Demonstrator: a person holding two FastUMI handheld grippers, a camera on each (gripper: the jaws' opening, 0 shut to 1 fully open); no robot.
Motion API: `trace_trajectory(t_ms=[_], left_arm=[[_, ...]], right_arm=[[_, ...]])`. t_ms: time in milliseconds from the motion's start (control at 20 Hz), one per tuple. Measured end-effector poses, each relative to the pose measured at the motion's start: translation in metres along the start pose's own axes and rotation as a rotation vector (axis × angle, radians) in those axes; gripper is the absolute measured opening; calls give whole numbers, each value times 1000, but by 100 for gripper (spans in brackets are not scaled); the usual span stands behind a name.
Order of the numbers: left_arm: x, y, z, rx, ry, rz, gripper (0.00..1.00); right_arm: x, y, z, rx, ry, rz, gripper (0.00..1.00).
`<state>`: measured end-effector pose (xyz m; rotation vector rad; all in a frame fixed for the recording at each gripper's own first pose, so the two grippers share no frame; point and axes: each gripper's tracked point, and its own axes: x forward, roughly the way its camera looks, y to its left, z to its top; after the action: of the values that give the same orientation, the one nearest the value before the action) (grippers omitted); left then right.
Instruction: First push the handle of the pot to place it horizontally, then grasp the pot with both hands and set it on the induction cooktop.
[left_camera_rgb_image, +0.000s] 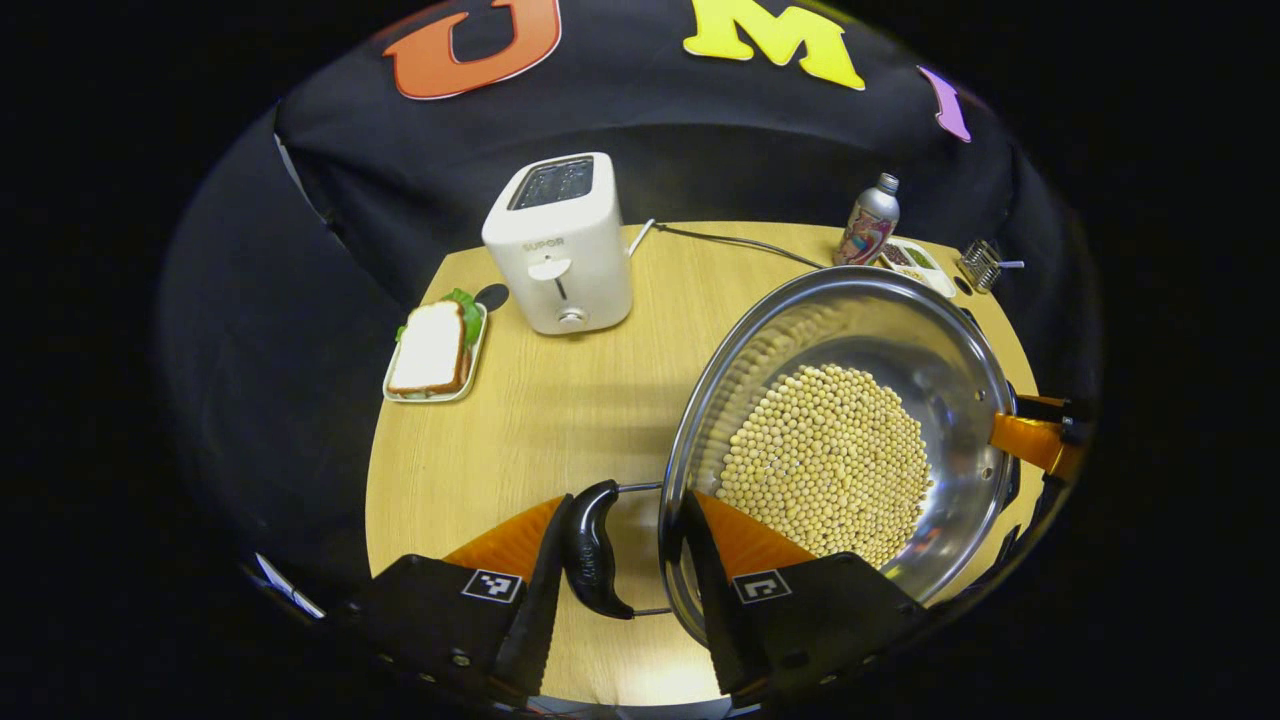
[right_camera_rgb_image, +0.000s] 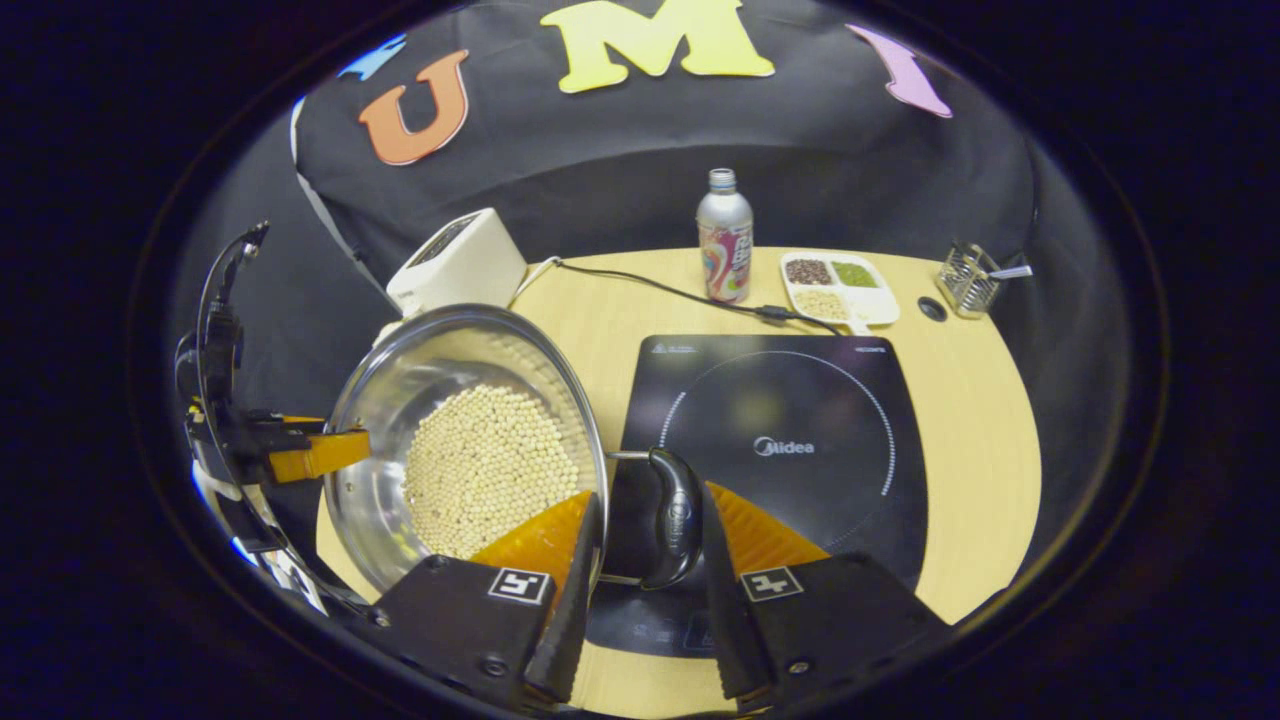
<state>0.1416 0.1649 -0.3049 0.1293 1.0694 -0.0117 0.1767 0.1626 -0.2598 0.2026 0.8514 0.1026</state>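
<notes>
Pot (left_camera_rgb_image: 850, 420) of beans, a side handle between each spread tool (left_camera_rgb_image: 620, 560) (right_camera_rgb_image: 645, 545)'s fingers. Likely grasping step; next, both close, then carry onto the cooktop (right_camera_rgb_image: 790, 440).

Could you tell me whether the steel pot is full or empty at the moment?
Partly filled: the round stainless-steel pot holds a layer of pale yellow beans covering its bottom, while its shiny inner wall stays bare up to the rim.
</notes>
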Motion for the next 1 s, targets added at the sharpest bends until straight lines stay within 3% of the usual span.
trace_trajectory(t_ms=[50,200,250,300,650,1000], left_arm=[[1,-2,1,5,-3,-8,61],[2,-6,2,22,-11,-27,61],[3,-7,3,28,-16,-33,51],[3,-10,4,31,-22,-41,61],[7,-24,8,98,-28,-105,61],[8,-33,9,99,-24,-114,61]], right_arm=[[-5,-7,-1,6,-5,-11,56],[-21,-33,-5,27,-24,-42,53],[-25,-42,-8,34,-29,-52,53],[-31,-51,-9,43,-31,-63,53],[-57,-123,-24,91,-47,-139,55],[-57,-186,-16,78,-54,-168,53]])
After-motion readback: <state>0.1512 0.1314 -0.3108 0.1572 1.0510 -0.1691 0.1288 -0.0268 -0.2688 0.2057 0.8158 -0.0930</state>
